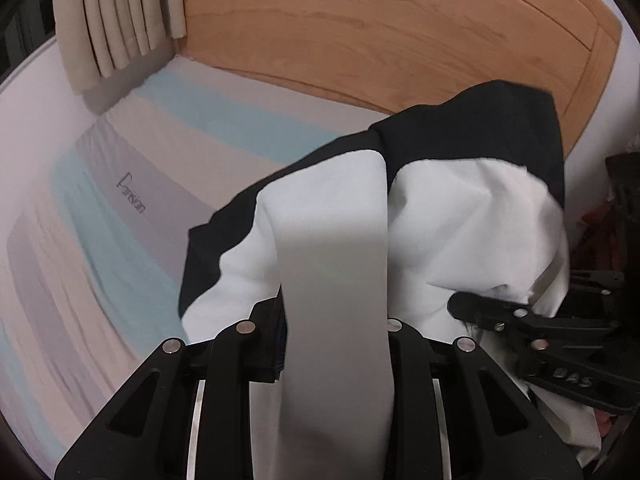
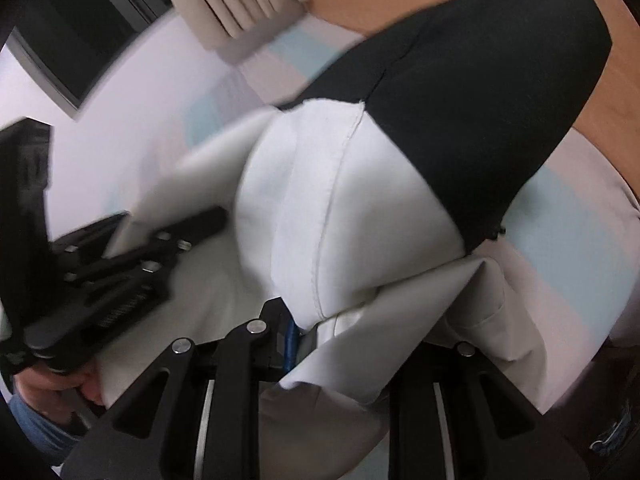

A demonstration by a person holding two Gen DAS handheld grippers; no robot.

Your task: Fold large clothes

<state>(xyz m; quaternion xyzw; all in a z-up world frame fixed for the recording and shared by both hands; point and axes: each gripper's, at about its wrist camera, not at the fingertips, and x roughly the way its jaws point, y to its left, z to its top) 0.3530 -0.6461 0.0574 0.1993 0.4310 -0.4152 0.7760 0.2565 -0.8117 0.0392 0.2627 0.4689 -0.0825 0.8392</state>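
A white garment with black panels [image 1: 460, 208] hangs bunched in the air above a striped bed sheet [image 1: 132, 184]. My left gripper [image 1: 336, 320] is shut on a white fold of it, which drapes over the jaws and hides the fingertips. My right gripper [image 2: 320, 320] is shut on another white fold of the garment [image 2: 360, 208], its right finger hidden under cloth. The two grippers are close together: the right gripper shows at the right of the left wrist view [image 1: 532, 332], and the left gripper shows at the left of the right wrist view [image 2: 132, 256].
A wooden headboard [image 1: 380, 28] stands behind the bed. Beige pleated curtains [image 1: 116, 20] hang at the far left by a white wall. A dark window [image 2: 80, 32] shows in the right wrist view. Dark clutter [image 1: 616, 208] lies at the right edge.
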